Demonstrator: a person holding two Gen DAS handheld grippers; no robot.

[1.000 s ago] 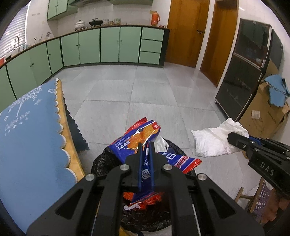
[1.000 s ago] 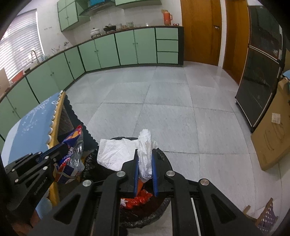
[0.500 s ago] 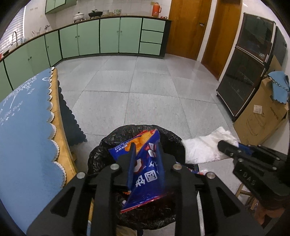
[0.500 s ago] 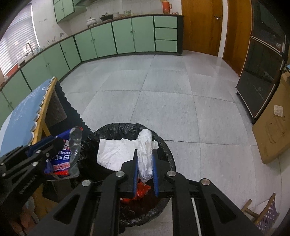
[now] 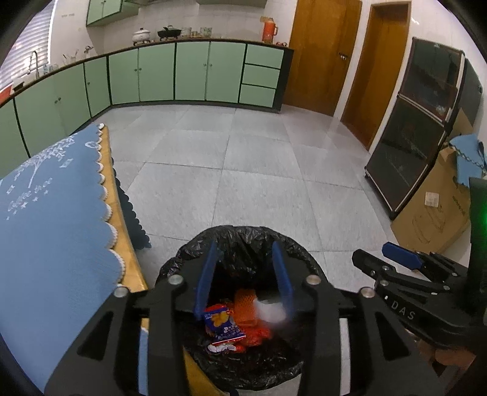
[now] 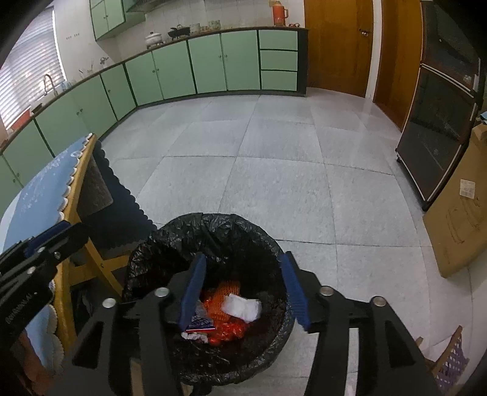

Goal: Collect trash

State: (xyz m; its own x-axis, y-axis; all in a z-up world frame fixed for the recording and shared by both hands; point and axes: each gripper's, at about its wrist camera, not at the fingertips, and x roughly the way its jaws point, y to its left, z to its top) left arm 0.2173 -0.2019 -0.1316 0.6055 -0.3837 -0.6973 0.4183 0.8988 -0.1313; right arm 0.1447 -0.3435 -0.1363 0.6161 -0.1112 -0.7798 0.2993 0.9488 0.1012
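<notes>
Both grippers, left (image 5: 245, 274) and right (image 6: 243, 292), tilt down over the bin (image 6: 146, 259), jaws opening, seemingly empty.

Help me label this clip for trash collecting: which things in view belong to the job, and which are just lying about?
Job: bin with black liner; blue snack wrapper; white crumpled paper; left gripper and right gripper, both opening, nothing between their fingers.

Lying about: blue tablecloth; cardboard box; red thermos.
</notes>
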